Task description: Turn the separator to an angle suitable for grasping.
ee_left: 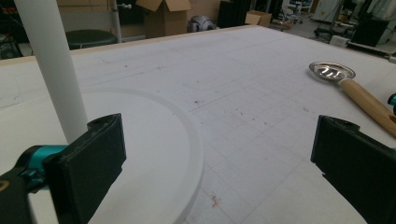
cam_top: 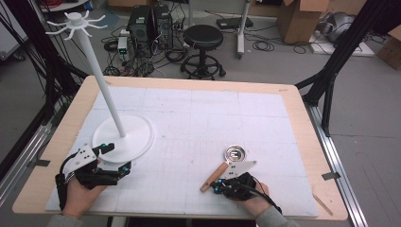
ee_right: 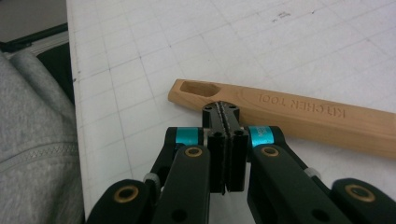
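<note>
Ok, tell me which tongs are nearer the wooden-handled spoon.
Right. The right tongs, shut, sit right at the spoon handle's end. The left tongs, open, are across the table by the white stand's base.

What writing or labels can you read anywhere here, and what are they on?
"KITCHEN TOOL": stamped into the wooden handle of the spoon, seen upside down in the right gripper view; some letters are soft, so the first word is my best reading.
No other words, labels, numbers or signs can be read on the table or the things behind it.
</note>
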Action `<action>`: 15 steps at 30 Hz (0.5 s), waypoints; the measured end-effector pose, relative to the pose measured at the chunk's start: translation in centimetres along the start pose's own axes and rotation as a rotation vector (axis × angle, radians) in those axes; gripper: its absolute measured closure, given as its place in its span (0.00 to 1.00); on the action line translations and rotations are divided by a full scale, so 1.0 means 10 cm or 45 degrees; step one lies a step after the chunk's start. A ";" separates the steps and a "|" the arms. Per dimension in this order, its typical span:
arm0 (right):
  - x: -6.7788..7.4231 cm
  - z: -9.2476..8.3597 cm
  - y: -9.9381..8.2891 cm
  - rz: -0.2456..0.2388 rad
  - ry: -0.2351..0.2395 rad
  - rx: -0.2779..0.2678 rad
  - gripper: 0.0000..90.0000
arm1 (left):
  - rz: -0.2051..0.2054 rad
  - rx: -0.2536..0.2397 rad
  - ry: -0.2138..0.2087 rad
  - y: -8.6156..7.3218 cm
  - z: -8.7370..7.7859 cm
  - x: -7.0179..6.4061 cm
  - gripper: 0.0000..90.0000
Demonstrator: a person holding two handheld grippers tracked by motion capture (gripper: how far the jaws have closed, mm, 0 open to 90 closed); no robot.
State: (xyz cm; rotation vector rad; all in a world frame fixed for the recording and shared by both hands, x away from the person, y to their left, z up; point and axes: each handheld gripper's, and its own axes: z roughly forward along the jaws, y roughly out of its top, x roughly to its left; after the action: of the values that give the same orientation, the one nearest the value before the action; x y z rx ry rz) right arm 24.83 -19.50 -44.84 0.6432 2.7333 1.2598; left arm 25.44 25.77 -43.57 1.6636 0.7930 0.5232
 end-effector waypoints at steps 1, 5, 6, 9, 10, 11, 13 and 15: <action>0.00 0.01 0.01 -0.003 -0.005 -0.002 1.00 | 0.000 0.001 0.001 0.00 0.00 0.00 0.04; 0.00 0.05 0.05 -0.020 -0.015 -0.002 1.00 | 0.001 0.003 -0.001 0.00 -0.01 -0.01 0.04; -0.01 0.06 0.06 -0.018 -0.013 -0.002 1.00 | 0.003 0.004 0.001 0.00 -0.01 -0.01 0.04; -0.02 0.10 0.09 -0.023 -0.016 -0.001 1.00 | 0.006 0.003 -0.004 0.00 -0.01 -0.01 0.04; -0.02 0.10 0.10 -0.021 -0.019 0.000 1.00 | 0.006 0.005 -0.005 0.00 -0.02 -0.01 0.04; -0.03 0.12 0.11 -0.022 -0.019 -0.002 1.00 | 0.008 0.007 -0.005 0.00 -0.02 -0.01 0.04; -0.03 0.13 0.13 -0.016 -0.024 0.002 1.00 | 0.003 0.007 -0.003 0.00 -0.02 -0.02 0.04; -0.04 0.16 0.15 -0.020 -0.031 0.002 1.00 | 0.004 0.005 -0.002 -0.01 -0.02 -0.01 0.04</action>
State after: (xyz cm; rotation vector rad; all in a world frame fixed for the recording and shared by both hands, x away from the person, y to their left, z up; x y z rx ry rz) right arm 26.02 -17.67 -44.81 0.6313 2.7144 1.2380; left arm 25.19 25.83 -43.56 1.6688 0.7910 0.5232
